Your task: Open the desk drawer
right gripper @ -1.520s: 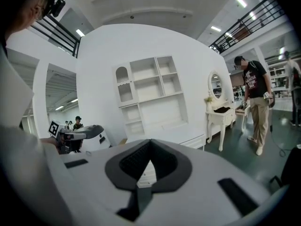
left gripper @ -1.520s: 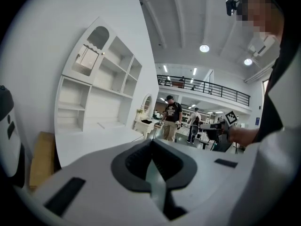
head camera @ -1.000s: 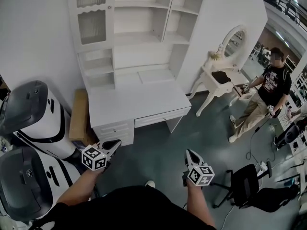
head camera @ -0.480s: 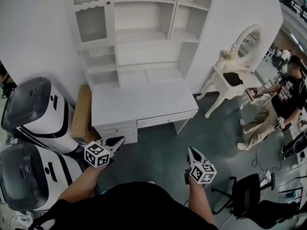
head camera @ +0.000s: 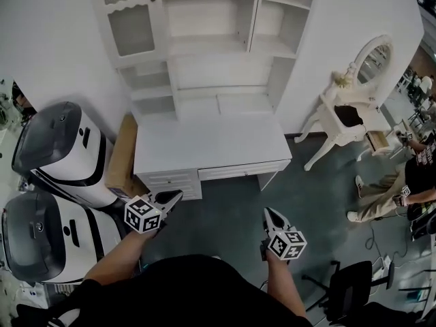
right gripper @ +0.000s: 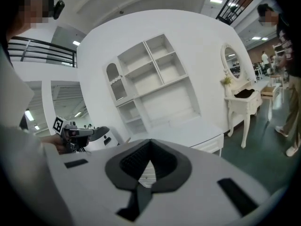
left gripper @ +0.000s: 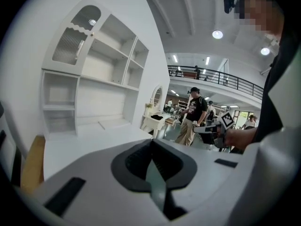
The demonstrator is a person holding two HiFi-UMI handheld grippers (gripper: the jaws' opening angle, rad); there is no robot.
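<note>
Left fingers: the left gripper (head camera: 174, 196) has its grey jaws clenched together, with nothing between them.
Right fingers: the right gripper (head camera: 271, 218) is likewise closed tight and empty.
Gripper placing: both are held in the air over the dark green floor (head camera: 231, 216), short of the desk. The left one points toward the desk's left front corner and the right one is further back.
Drawer: the long white drawer front (head camera: 238, 170) sits closed under the desk top, and neither gripper touches it.
Desk: the white wooden desk (head camera: 211, 142) stands against the wall under a white open-shelf hutch (head camera: 211, 39).
Left side: a tan flat board (head camera: 122, 155) leans beside the desk, next to two white-and-grey rounded machines (head camera: 61, 148).
Right side: a white vanity table with an oval mirror (head camera: 351, 111) stands well apart from the desk, with a person in a black shirt (head camera: 412, 182) beyond it.
</note>
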